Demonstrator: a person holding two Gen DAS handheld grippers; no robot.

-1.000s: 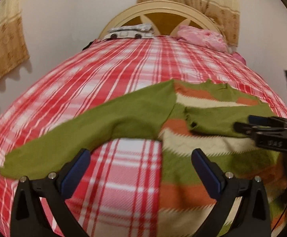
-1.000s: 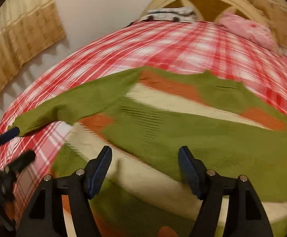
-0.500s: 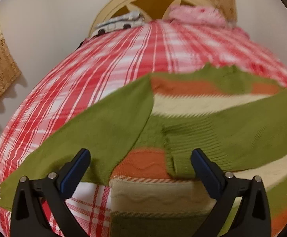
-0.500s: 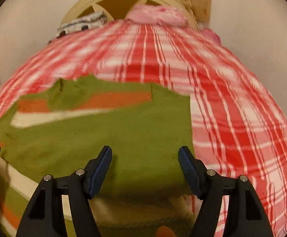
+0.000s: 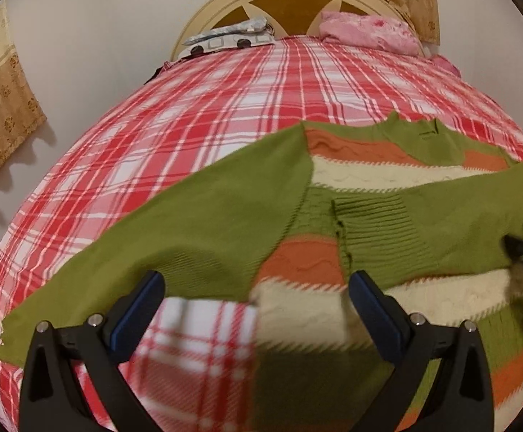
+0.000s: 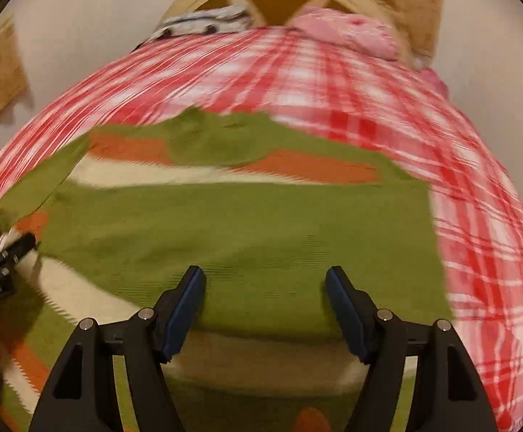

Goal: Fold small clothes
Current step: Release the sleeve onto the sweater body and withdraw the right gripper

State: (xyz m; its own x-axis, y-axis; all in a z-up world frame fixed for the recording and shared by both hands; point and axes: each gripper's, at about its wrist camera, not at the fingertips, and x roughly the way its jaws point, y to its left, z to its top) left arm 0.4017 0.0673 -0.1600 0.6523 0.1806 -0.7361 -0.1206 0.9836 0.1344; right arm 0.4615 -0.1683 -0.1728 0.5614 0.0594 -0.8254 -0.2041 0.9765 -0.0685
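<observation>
Both left gripper [image 5: 254,306] and right gripper [image 6: 265,306] spread, holding nothing; risk of snagging the folded sleeve [image 5: 423,230] and undoing the striped sweater [image 6: 225,223] fold.

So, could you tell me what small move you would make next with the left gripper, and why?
Probably bring the left gripper, open and empty, down onto the left sleeve to fold it inward. That sleeve lies spread out over the plaid bedspread, while the right sleeve is already folded across the sweater. The right gripper is also open.
</observation>
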